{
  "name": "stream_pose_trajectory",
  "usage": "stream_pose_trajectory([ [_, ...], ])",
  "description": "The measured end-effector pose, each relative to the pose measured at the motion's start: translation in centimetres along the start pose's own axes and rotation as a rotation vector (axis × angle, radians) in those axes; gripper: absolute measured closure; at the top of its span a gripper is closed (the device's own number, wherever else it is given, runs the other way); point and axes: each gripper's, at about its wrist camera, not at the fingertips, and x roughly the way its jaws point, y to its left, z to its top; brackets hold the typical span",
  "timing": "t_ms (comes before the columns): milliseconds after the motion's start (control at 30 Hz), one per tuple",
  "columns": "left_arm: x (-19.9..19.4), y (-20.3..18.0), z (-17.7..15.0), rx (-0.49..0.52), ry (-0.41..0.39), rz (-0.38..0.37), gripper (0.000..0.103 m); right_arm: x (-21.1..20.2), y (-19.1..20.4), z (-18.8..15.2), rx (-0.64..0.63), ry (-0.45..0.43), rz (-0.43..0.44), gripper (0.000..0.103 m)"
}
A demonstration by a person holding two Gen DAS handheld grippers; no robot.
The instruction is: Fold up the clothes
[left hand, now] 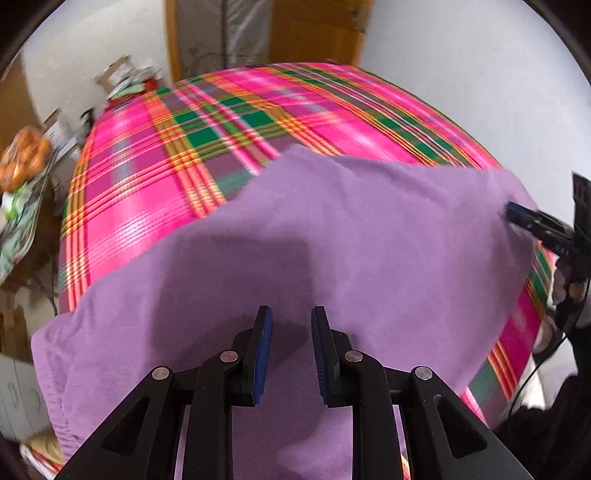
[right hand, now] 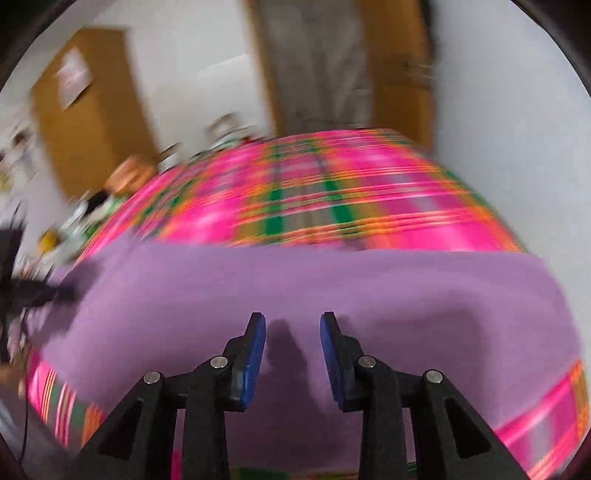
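The purple garment (left hand: 332,236) is the one piece of clothing we count, and it lies spread on the plaid cloth (left hand: 177,147), covering that cloth's near part and hanging past its near edge in the left wrist view. Closest to us in that view, the left gripper (left hand: 291,314) hangs over the garment with its two blue pads (left hand: 263,354) parted and only flat purple fabric showing in the gap, so we read it as released and gripping nothing. In the right wrist view the right gripper (right hand: 292,317) likewise sits above the garment (right hand: 369,280), its two pads (right hand: 253,354) apart with bare fabric and a shadow between them, holding nothing. At the garment's right edge in the left wrist view we see that same gripper from the side (left hand: 517,214), its blue tip against or just over the fabric; we cannot tell which. Beyond the garment, the plaid cloth (right hand: 369,192) runs on in pink, green and orange, uncovered. Past its far left corner sits one blurred orange bundle (left hand: 26,155) among clutter too smeared to count. Farthest off, behind the plaid cloth, stand a white wall (left hand: 461,74) and wooden door frames (left hand: 314,29).
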Motion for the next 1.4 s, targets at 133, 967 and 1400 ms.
stream_pose_trajectory([
  [133,0.0,-2.1,-0.9,0.085,0.014,-0.027,0.081,0.8,4.7,-2.1,-0.150,-0.003,-0.020,0.067],
  [967,-1.8,-0.6,-1.9,0.042,-0.032,0.077,0.081,8.6,8.7,5.9,0.004,0.071,0.131,0.067],
  [1400,-6.1,10.4,-2.6,-0.326,-0.129,0.196,0.081,14.8,10.5,13.1,0.035,0.096,0.072,0.075],
])
